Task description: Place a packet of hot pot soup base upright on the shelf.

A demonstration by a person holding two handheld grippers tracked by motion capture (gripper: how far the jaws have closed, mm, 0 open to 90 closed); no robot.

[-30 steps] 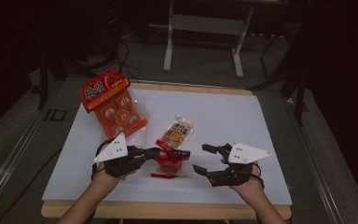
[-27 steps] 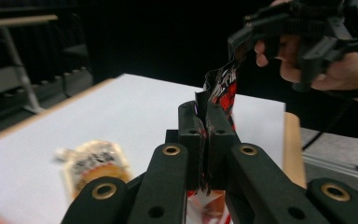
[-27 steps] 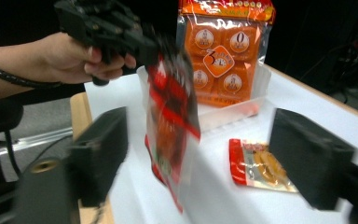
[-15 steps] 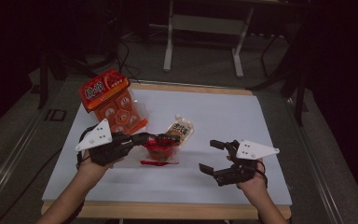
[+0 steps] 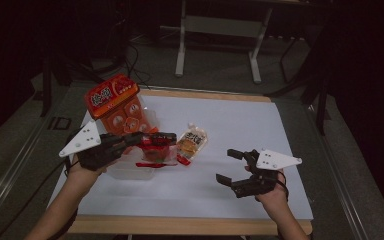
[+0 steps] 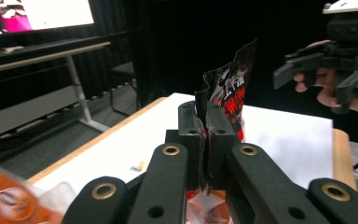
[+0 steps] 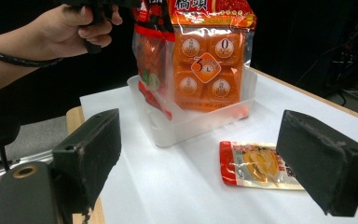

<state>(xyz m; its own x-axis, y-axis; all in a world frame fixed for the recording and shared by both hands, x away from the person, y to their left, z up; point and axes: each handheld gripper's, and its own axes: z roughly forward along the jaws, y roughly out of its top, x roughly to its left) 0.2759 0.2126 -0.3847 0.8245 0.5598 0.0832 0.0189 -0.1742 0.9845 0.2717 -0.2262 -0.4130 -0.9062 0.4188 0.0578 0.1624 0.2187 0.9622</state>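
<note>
A crinkly red-black packet (image 6: 226,93) is pinched upright between the closed left gripper (image 5: 167,138) jaws above the clear plastic tub (image 7: 191,122), while the right gripper (image 5: 230,165), at four o'clock, is held open.

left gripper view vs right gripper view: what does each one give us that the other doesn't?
Left gripper view alone: the left gripper with its jaws clamped on the top edge of the red-and-black packet, plus the right gripper open in the air.

Right gripper view alone: the clear tub holding the orange multipack, the small yellow pouch flat on the sheet, and the right gripper's pads wide apart.

Both: the white sheet and the held packet.
</note>
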